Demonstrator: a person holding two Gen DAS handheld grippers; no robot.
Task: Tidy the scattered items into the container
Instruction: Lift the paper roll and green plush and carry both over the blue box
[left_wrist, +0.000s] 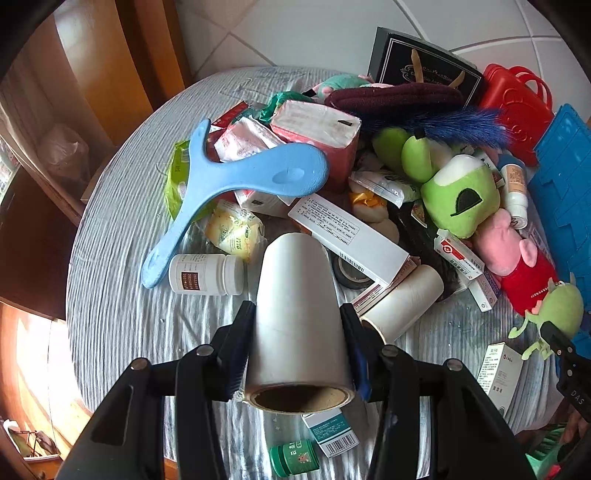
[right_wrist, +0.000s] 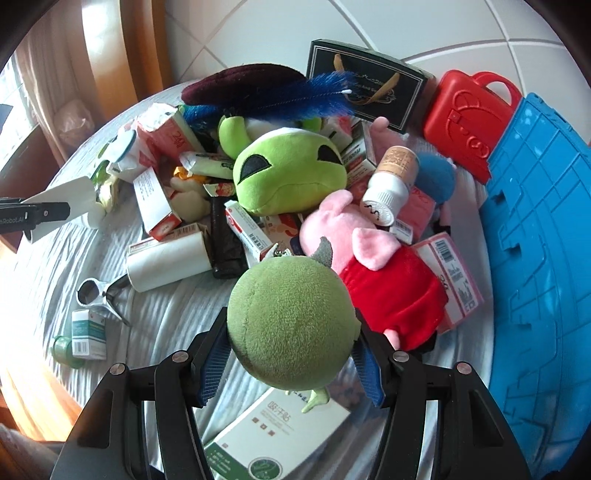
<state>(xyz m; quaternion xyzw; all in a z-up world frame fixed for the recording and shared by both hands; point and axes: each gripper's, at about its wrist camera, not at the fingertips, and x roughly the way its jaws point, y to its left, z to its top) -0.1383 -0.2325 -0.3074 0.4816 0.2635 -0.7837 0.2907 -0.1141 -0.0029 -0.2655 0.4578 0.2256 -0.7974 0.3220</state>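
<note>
My left gripper (left_wrist: 299, 347) is shut on a white roll with a cardboard core (left_wrist: 295, 295), held clear above the cloth-covered round table (left_wrist: 122, 258). In the right wrist view the same roll (right_wrist: 62, 199) shows at the far left. My right gripper (right_wrist: 291, 354) is shut on a small round green plush with a grey horn (right_wrist: 288, 317), lifted over the pile; its blue pads press into both sides. The blue plastic crate (right_wrist: 535, 240) lies along the table's right side, also seen as the crate (left_wrist: 565, 184) in the left wrist view.
A heap fills the table's middle: big green alien plush (right_wrist: 288, 173), pink pig plush in red (right_wrist: 369, 266), second white roll (left_wrist: 402, 302), blue plastic hanger (left_wrist: 240, 177), white pill bottle (left_wrist: 207, 275), several medicine boxes, red case (right_wrist: 469, 125), black box (right_wrist: 369, 81), sunglasses (right_wrist: 96, 295).
</note>
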